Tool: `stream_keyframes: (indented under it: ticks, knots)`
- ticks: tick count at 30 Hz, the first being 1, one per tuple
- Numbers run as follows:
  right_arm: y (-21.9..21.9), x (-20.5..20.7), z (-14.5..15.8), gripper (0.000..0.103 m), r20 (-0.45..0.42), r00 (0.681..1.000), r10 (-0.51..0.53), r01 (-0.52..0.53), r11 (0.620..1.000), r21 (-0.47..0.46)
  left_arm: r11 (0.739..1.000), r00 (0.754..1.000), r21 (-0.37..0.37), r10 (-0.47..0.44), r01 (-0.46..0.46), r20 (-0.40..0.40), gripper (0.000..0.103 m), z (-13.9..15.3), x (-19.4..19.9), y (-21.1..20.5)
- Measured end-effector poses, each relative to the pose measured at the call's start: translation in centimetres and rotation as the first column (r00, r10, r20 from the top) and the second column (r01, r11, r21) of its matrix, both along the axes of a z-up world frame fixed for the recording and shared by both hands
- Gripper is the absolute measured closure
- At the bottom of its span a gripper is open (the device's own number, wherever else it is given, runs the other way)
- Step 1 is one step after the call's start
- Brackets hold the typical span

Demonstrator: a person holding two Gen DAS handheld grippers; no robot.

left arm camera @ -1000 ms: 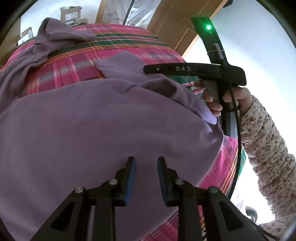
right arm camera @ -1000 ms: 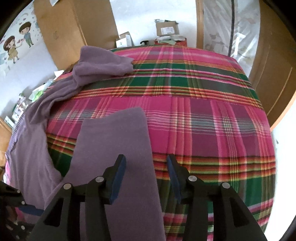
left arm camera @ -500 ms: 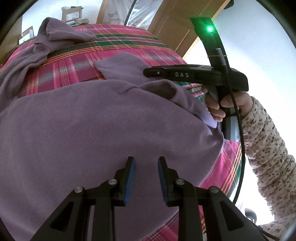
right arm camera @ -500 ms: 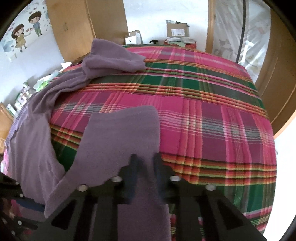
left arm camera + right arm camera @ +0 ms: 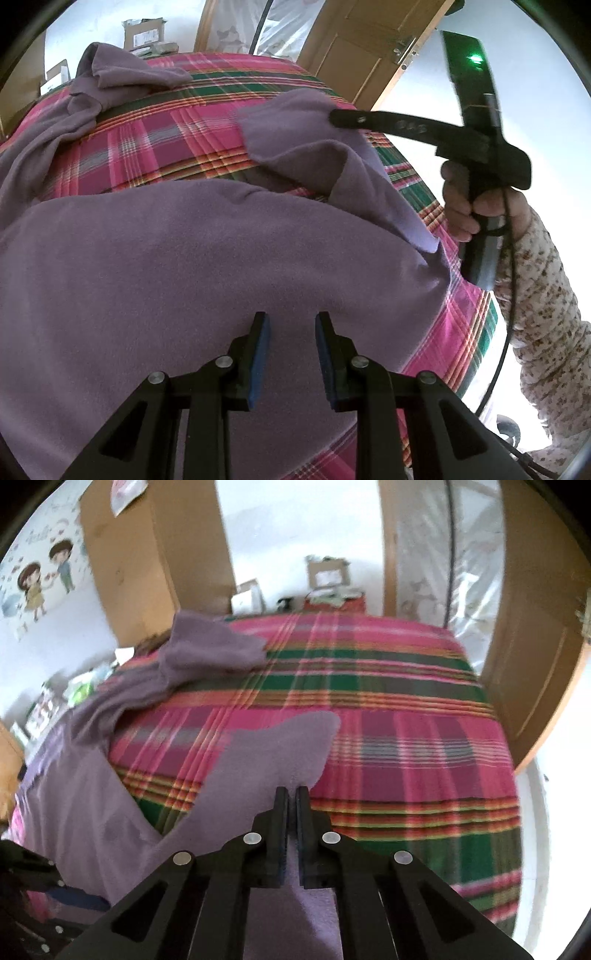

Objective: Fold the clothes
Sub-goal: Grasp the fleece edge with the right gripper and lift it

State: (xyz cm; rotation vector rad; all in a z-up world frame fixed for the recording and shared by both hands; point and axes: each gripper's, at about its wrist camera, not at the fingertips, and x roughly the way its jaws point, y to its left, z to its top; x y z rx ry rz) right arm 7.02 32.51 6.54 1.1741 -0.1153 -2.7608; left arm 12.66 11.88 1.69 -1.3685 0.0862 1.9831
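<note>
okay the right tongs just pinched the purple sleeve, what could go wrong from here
The right tongs are shut on only a thin edge of the sleeve, so it may slip out mid-fold. The left tongs hang open above the sweater body, holding nothing, so pulling the sleeve could drag the whole garment across the plaid bedcover.
</note>
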Motion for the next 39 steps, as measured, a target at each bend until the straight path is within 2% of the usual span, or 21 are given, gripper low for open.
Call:
stream_keyframes:
  ticks: [7, 19, 24, 39]
  knots:
    - [2.8, 3.0, 1.5, 0.099, -0.063, 0.993, -0.102, 0.1, 0.994, -0.037, 1.0, 1.0, -0.007, 0.005, -0.005, -0.007, 0.077, 0.0, 0.3, 0.5]
    - [6.2, 6.2, 2.3, 0.099, -0.099, 0.969, -0.227, 0.218, 0.972, -0.088, 1.0, 1.0, -0.006, -0.01, 0.01, -0.01, 0.077, -0.3, 0.7, 1.4]
    - [7.7, 7.8, 2.7, 0.099, -0.122, 0.949, -0.291, 0.278, 0.954, -0.109, 0.999, 0.999, -0.011, -0.04, 0.04, -0.011, 0.077, -0.2, 1.1, 2.1]
    - [12.1, 12.4, 3.3, 0.099, -0.17, 0.877, -0.45, 0.432, 0.892, -0.132, 0.998, 0.999, -0.016, -0.054, 0.054, -0.003, 0.077, -0.3, 1.2, 2.7]
